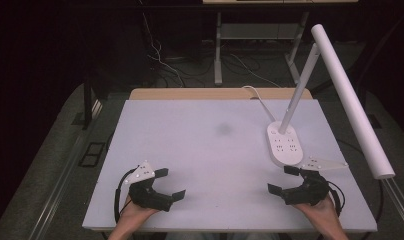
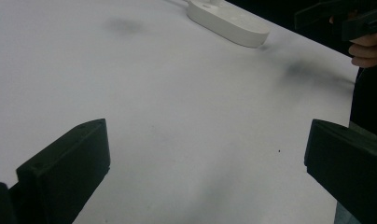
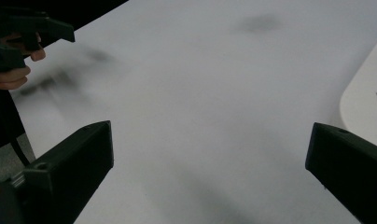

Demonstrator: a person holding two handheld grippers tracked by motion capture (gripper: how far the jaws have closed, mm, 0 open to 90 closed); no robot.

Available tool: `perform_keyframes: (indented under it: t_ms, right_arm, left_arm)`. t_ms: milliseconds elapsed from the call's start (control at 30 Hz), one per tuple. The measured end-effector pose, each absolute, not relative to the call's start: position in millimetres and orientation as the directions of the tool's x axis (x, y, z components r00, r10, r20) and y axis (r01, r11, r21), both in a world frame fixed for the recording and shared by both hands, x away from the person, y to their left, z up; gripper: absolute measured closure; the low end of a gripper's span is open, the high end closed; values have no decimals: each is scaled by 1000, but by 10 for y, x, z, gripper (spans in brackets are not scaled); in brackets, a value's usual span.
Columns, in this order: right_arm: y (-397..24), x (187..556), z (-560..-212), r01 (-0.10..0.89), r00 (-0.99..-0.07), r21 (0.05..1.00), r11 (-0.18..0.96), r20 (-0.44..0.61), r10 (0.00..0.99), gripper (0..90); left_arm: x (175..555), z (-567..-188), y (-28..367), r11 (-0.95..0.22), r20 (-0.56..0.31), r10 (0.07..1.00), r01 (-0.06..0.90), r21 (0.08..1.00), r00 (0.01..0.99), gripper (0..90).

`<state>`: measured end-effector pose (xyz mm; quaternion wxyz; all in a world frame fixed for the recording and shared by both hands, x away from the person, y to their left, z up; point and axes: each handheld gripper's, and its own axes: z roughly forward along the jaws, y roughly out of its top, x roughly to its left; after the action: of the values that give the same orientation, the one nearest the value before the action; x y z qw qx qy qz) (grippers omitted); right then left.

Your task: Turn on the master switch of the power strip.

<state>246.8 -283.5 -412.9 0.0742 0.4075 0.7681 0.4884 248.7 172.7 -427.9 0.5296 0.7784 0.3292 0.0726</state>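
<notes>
At the near edge of the white table (image 1: 215,150) I had both tools low and idle — the left gripper (image 1: 169,185) with its jaws spread wide on nothing, the right gripper (image 1: 282,179) equally wide and empty. The nearest thing was the desk lamp's oval base (image 1: 285,144), standing just beyond the right gripper on the right side of the table, its arm (image 1: 300,90) leaning up and away. To reach it well, I judged, the right gripper should go in square to the base's rim — slowly, the lamp being top-heavy. I saw no containers on the table.
</notes>
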Motion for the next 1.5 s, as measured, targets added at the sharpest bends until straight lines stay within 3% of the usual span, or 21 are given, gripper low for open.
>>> perform_keyframes:
  t_ms: [1500]
  right_arm:
    - [-2753, 2467, -4079, 580, -679, 768, 272, 272, 681, 5]
  left_arm:
    - [2522, -4296, 1790, -213, -247, 604, 452, 866, 758, 0]
